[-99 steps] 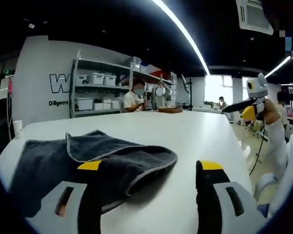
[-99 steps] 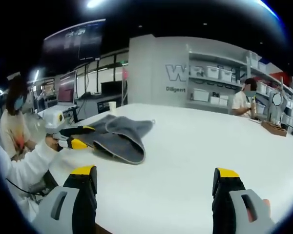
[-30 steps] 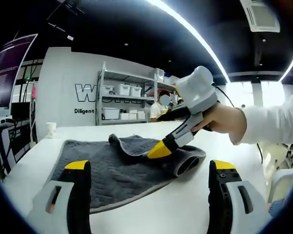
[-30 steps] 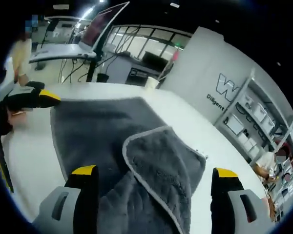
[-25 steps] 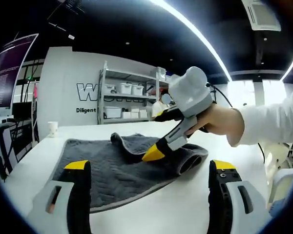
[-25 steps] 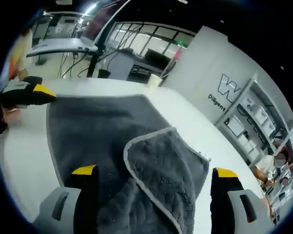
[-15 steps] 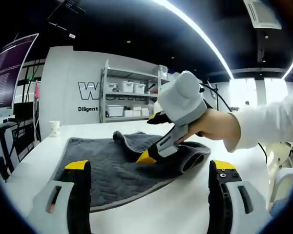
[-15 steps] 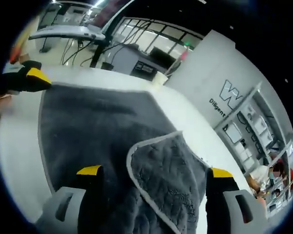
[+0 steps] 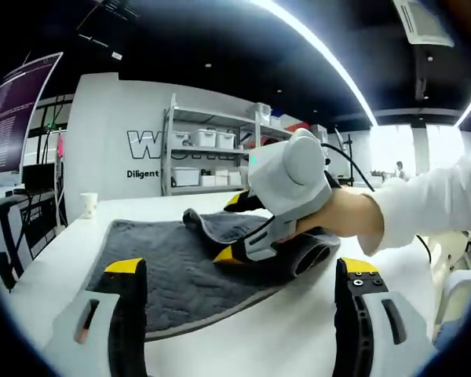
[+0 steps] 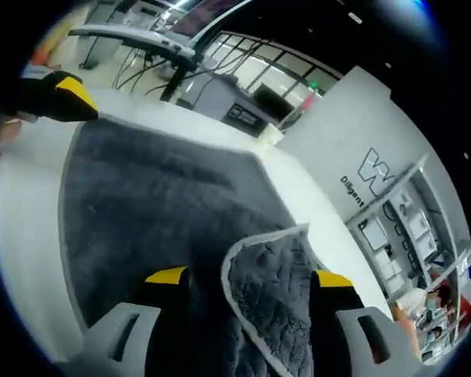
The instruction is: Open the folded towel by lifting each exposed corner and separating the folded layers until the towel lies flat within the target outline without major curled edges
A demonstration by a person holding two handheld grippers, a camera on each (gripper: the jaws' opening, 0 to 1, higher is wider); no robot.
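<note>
While the left gripper [image 9: 239, 279] hangs with jaws spread wide before the grey towel [image 9: 173, 267] on the white table [image 9: 290, 345], the right gripper [image 10: 243, 283] has dipped lower than 0.5 s ago. Its 2 jaws have narrowed around the towel's raised folded layer, not yet clamped.

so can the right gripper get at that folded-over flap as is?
Probably yes. The right gripper already has the towel's folded flap sitting between its partly closed jaws, with nothing over it.
</note>
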